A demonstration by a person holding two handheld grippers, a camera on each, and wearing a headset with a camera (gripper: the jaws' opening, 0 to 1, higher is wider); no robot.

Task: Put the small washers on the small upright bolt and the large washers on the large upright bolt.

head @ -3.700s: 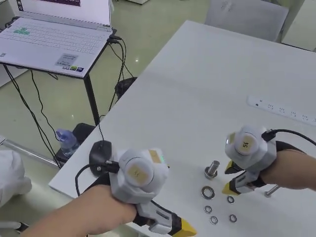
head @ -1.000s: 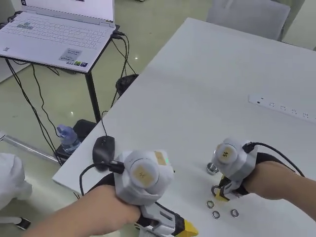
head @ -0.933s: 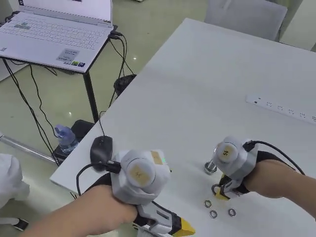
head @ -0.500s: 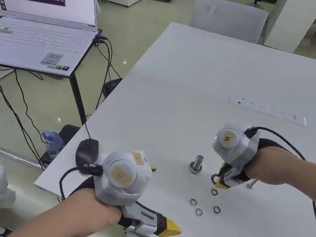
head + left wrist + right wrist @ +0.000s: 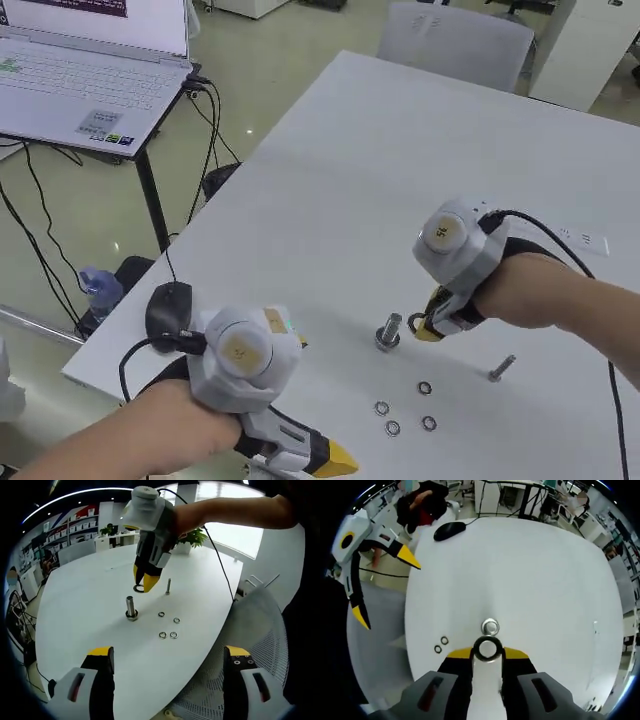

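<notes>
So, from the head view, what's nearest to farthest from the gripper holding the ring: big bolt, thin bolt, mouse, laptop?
1. Large bolt, just left of the right gripper.
2. Small bolt, on its right.
3. Mouse, far off to the left.
4. Laptop, farthest, at the view's top left.

Plain white on the counter [image 5: 400,180], black on the mouse [image 5: 168,305]. Silver-grey metal on the large bolt [image 5: 389,331], small bolt [image 5: 501,368], large washer [image 5: 487,649] and small washers [image 5: 392,428]. Yellow tips on pale grey fingers [image 5: 101,651], with black inner faces.
</notes>
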